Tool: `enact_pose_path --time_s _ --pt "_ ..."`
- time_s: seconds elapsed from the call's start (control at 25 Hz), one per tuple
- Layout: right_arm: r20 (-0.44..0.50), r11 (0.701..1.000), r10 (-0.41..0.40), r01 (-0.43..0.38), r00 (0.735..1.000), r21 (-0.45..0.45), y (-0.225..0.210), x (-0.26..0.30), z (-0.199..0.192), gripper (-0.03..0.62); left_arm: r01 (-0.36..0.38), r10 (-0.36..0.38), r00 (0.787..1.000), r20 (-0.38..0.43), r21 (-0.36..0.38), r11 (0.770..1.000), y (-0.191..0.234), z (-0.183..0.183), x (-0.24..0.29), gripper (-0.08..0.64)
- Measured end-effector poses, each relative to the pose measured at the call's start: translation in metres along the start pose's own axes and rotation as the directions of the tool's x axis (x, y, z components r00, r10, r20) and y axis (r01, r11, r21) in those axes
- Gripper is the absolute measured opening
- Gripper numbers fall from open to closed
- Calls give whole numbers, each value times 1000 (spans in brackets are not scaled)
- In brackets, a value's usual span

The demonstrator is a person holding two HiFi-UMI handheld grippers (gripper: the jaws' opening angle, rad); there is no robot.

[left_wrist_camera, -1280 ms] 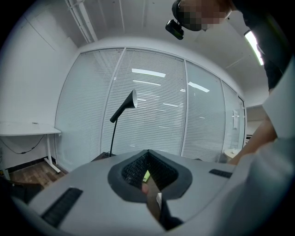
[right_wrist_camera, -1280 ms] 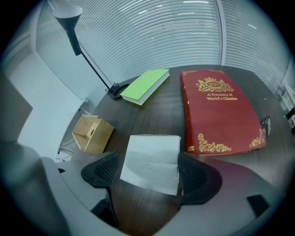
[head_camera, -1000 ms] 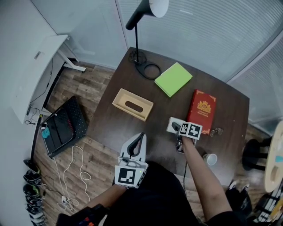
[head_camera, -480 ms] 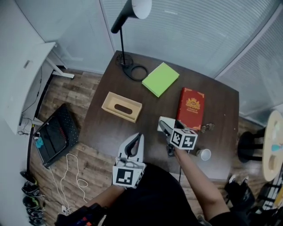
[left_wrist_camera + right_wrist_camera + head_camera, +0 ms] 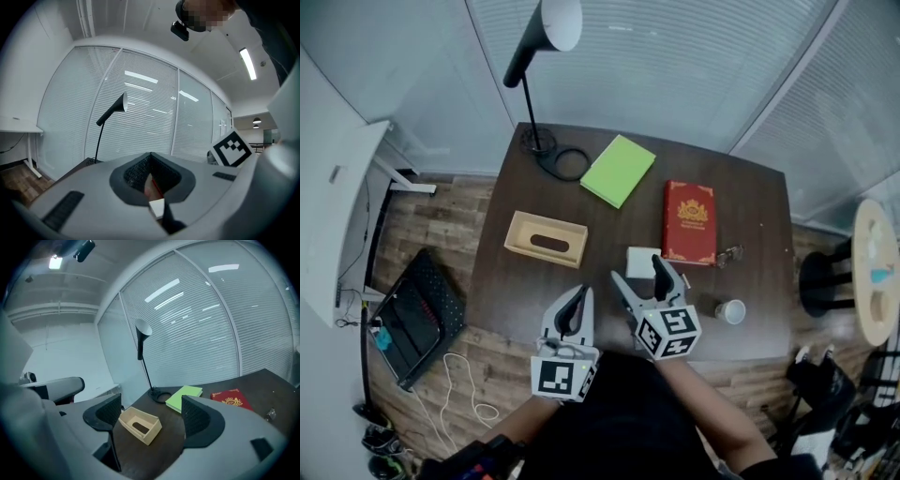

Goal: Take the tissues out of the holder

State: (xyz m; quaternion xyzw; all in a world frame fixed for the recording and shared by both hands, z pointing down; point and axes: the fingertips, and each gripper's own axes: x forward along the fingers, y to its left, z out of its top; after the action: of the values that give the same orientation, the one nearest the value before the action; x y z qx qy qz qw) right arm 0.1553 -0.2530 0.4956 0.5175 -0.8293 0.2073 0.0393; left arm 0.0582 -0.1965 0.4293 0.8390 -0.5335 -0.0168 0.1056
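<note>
Right now the tissues (image 5: 639,257), a small white pack, lie flat on the dark table (image 5: 750,216), out of the beige holder (image 5: 546,241) and to its right, between the holder and a red book (image 5: 689,222). The holder is open side up, with an oval slot showing in its floor. The right gripper (image 5: 638,274) hangs above the table on the near right of the holder; its jaws stand wide apart with nothing between them, and its own view looks across at the holder. The left gripper (image 5: 579,293) hovers on the near side of the holder, at the table's edge, jaws pressed together and gripping nothing. Beyond the holder stands a black lamp (image 5: 531,66), a green notebook (image 5: 618,170) lies beyond it to the right, and a white cup (image 5: 731,311) sits well off to its near right
</note>
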Motion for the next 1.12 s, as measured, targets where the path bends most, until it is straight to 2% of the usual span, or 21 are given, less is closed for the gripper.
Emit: enact_pose_path --time_s 0.08,0.24,0.32,0.48,0.56,0.6,0.64,0.76,0.92,1.12 --pt "27 1000 -7 8 1000 -26 13 -5 8 411 14 -14 1000 -1 -10 1000 4 2 -2 -2" --pt "5 991 -55 55 998 -125 34 -18 9 399 45 -45 999 -11 -24 999 15 5 -15 -2" --pt "30 990 -74 77 997 -116 43 -24 12 340 47 -47 999 -6 -32 998 24 9 -20 -2" --pt "95 989 -106 114 990 -94 62 -43 26 290 68 -68 998 -4 -64 996 29 20 -36 -2" --pt "105 986 -119 130 987 -101 71 -52 28 227 87 -88 996 -6 -93 992 29 25 -47 -2" --pt "107 985 -125 136 986 -104 76 -56 28 139 100 -101 995 -7 -107 989 28 27 -51 -2" --pt "112 985 -126 138 986 -100 81 -60 27 83 115 -117 993 -8 -116 986 27 28 -56 -2" --pt "147 988 -114 128 983 -91 97 -71 27 20 151 -152 988 -1 -116 982 22 26 -65 -2" --pt "175 989 -65 87 982 -120 116 -85 33 11 99 -98 995 15 -105 989 30 22 -73 -2" --pt "218 984 -54 89 975 -156 112 -100 48 11 69 -68 997 49 -30 997 19 32 -66 -2"
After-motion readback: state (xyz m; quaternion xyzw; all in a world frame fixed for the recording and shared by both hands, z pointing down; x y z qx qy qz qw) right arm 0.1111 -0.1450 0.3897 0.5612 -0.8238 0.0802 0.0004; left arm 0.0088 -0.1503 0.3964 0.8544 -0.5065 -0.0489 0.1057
